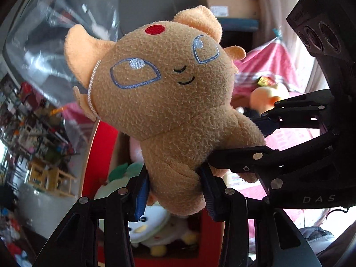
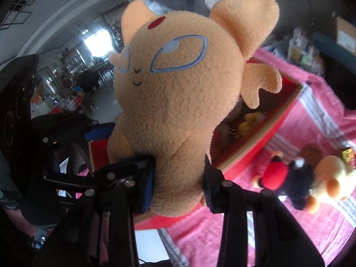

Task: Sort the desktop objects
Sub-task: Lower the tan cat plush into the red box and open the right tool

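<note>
An orange plush toy (image 1: 164, 102) with blue-outlined eyes and a red forehead spot fills both views, held in the air above a red box (image 2: 282, 115). My left gripper (image 1: 175, 191) is shut on its lower body. My right gripper (image 2: 179, 188) is also shut on its lower body; in the left wrist view the right gripper (image 1: 262, 133) comes in from the right and pinches the toy's side. In the right wrist view the left gripper's fingers (image 2: 115, 173) reach in from the left.
The red box (image 1: 98, 155) holds several plush toys, among them a white-and-green one (image 1: 146, 224) and yellow ones (image 2: 251, 122). On the pink cloth (image 2: 255, 229) lie a black-and-red plush (image 2: 287, 178) and a yellow-orange plush (image 2: 329, 175). A cardboard box (image 1: 229, 6) stands behind.
</note>
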`<state>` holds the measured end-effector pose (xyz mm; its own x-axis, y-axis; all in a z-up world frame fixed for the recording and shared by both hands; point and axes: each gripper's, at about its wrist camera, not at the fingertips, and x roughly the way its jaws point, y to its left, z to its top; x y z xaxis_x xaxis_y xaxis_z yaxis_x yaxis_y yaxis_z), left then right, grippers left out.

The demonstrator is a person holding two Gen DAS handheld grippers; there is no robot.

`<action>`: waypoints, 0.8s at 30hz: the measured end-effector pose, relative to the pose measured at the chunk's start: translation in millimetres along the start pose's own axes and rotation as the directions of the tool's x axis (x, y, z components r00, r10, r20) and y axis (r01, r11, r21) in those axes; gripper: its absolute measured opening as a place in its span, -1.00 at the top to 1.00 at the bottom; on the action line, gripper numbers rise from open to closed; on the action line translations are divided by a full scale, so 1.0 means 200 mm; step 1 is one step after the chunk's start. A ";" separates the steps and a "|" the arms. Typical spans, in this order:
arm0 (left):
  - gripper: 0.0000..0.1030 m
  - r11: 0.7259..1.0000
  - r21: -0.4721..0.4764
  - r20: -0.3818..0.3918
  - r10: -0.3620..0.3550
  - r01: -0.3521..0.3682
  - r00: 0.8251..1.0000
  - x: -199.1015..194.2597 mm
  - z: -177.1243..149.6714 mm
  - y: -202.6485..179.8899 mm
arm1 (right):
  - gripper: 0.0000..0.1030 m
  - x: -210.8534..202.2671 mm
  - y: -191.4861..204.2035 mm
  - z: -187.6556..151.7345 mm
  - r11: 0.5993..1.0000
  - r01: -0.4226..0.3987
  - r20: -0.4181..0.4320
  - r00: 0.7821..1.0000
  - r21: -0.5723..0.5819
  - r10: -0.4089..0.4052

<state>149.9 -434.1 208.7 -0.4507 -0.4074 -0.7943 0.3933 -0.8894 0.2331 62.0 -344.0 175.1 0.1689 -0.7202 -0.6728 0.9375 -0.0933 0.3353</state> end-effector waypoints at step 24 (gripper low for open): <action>-0.19 0.994 0.021 -0.067 -0.109 0.110 0.992 0.35 0.02 0.04 | -0.47 0.22 -0.17 0.04 0.952 0.278 -0.042 0.961 0.125 -0.275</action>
<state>117.7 -469.9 158.3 -0.4357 -0.2934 -0.8509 0.3238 -0.9332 0.1560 34.6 -376.7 139.2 -0.0825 -0.6370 -0.7664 0.9018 -0.3751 0.2147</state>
